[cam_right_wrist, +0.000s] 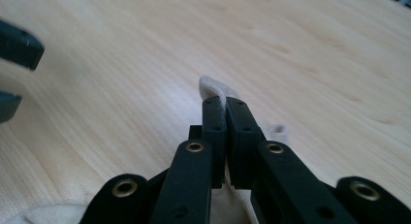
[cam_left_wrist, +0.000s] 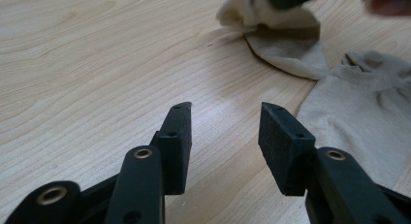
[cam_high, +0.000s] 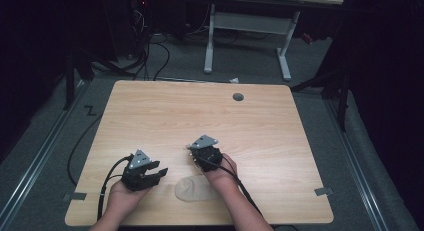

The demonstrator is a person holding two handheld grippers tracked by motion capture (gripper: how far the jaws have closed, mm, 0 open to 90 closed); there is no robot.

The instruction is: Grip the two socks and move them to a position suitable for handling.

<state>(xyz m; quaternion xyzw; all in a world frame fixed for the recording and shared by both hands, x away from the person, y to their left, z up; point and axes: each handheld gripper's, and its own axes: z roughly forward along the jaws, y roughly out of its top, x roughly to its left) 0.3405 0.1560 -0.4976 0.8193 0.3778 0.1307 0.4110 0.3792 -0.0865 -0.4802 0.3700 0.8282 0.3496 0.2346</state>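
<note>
A beige sock (cam_high: 192,190) lies on the wooden table (cam_high: 200,111) near its front edge, between the person's two hands. My right gripper (cam_high: 201,158) is shut on an edge of beige sock fabric (cam_right_wrist: 212,87), which sticks out above its jaw tips (cam_right_wrist: 225,105). In the left gripper view that held fabric (cam_left_wrist: 286,44) is lifted off the table, and a flat sock (cam_left_wrist: 358,103) lies to the right. I cannot tell whether they are one sock or two. My left gripper (cam_left_wrist: 225,112) stands open just left of the sock, with nothing between its jaws (cam_high: 160,172).
A round grey cable port (cam_high: 238,97) sits near the table's far edge. Black cables trail from both grippers over the front edge. Beyond the table, a white desk frame (cam_high: 247,23) and floor cables (cam_high: 160,56) stand on grey carpet.
</note>
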